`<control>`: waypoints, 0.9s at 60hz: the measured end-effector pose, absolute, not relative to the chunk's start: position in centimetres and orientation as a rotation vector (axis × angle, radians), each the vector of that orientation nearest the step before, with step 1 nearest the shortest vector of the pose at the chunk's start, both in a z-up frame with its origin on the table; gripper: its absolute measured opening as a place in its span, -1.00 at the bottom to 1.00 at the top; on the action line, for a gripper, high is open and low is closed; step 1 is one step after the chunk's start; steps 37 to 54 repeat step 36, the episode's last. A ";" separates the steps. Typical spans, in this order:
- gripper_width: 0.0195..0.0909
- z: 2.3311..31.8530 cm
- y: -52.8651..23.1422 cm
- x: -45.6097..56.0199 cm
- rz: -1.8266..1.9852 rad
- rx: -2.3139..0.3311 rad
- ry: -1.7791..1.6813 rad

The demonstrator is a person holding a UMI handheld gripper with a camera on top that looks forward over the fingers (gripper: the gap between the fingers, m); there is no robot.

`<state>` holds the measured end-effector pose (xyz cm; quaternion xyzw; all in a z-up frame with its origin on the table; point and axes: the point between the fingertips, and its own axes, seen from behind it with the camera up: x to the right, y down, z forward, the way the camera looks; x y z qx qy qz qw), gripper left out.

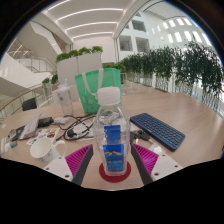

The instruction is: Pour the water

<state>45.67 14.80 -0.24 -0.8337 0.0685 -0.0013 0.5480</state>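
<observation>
Gripper (113,160): pink-padded fingers (78,158) stand apart at either side of a clear plastic water bottle (111,128), gaps visible at both sides. The bottle is upright on a red disc (113,175) on the wooden table (185,115), blue-labelled, white cap on; water level cannot be judged. A white cup (43,150) lies left of the fingers, a dark keyboard (158,130) right, a green container (101,88) beyond.

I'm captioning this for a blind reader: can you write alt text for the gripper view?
A clear water bottle with a blue label stands upright on a red coaster between the open gripper fingers, on a wooden table. A dark keyboard lies right, a white cup left.
</observation>
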 end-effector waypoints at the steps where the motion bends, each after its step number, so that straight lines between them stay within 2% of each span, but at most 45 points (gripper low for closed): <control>1: 0.79 0.0 14.4 45.6 -0.001 -1.977 0.160; 13: 0.79 1.5 6.6 44.2 -0.007 -2.030 0.163; 35: 0.80 6.9 -7.7 36.7 0.023 -2.051 0.137; 54: 0.79 7.2 -8.1 36.4 0.015 -2.050 0.134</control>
